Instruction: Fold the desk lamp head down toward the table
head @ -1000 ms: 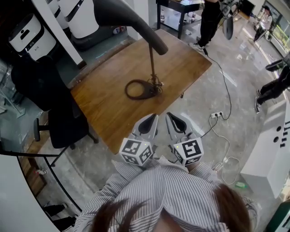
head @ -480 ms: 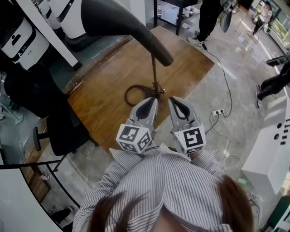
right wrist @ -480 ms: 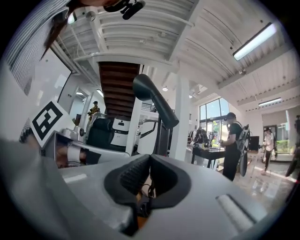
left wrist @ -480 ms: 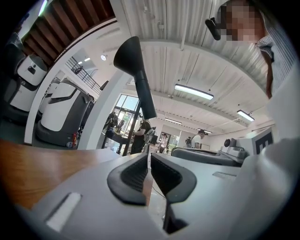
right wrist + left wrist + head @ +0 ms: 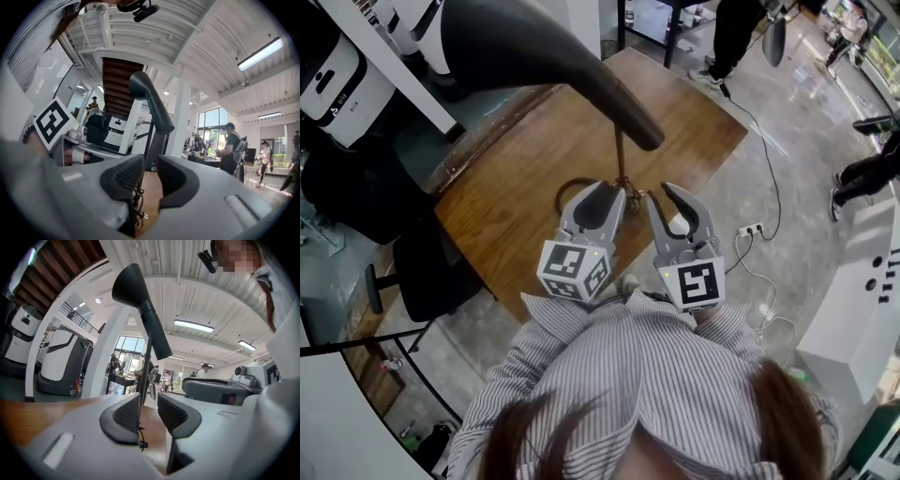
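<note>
The approach seems to be in hand: two claws, the left claw (image 5: 605, 191) and the right claw (image 5: 671, 201), have just been opening, part-wide and empty, just short of the one desk lamp (image 5: 619, 155) standing on the one bench (image 5: 511, 202) with its head (image 5: 548, 52) raised, so next they need a grip to tip that head down.

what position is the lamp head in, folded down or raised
Raised, not folded. The lamp head sits high above the wooden table, angled off the top of its upright stem.
</note>
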Demonstrator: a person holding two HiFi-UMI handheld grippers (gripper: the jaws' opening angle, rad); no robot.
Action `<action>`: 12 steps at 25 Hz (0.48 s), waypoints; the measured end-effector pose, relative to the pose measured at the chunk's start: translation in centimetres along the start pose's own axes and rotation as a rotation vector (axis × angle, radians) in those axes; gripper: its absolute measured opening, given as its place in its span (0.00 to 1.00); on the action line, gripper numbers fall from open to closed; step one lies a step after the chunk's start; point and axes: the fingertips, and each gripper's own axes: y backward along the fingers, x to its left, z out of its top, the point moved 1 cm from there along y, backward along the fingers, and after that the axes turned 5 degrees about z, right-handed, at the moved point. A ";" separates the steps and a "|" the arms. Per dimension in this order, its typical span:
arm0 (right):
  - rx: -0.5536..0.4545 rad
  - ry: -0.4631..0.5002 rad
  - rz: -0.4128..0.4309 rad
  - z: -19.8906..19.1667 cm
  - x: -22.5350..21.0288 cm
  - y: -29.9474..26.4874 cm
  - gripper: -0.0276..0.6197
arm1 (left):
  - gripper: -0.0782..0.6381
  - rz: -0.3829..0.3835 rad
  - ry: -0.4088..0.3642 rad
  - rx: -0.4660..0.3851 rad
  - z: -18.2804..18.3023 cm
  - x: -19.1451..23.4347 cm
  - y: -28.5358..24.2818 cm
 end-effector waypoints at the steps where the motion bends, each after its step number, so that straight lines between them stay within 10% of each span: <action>1: -0.006 0.013 0.006 0.2 -0.3 -0.2 0.18 | 0.26 0.007 -0.008 -0.001 0.1 0.3 -0.3; 12: -0.094 0.245 0.018 4.7 -2.8 -3.4 0.35 | 0.31 0.047 -0.030 0.002 0.6 1.8 -4.5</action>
